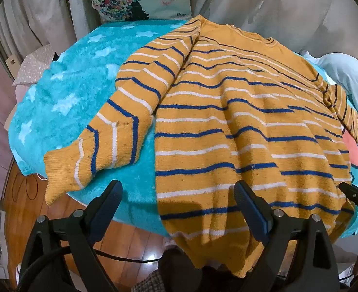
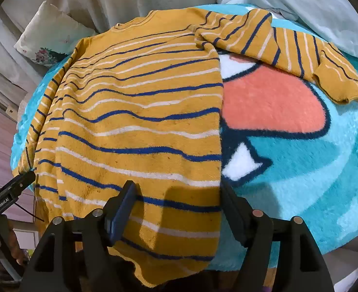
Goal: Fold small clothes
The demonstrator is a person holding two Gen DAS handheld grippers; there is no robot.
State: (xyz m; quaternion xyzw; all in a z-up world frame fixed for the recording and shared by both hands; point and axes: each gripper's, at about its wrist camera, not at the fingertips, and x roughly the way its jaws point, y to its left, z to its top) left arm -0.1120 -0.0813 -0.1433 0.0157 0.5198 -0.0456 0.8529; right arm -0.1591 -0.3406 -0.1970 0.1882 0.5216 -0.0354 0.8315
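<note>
Mustard striped sweater [image 1: 227,126] lies flat on the teal blanket [image 1: 76,92], hem hanging off the near edge. I've got L gripper [image 1: 176,194] and R gripper [image 2: 179,194] both spread wide over the hem, pinching nothing.

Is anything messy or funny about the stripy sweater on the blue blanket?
A little. The sweater lies spread out but wrinkled, and its bottom hem hangs over the edge of the blanket. The two sleeves do not match: one runs down beside the body, the other sticks out sideways. Nothing looks torn or spilled.
</note>
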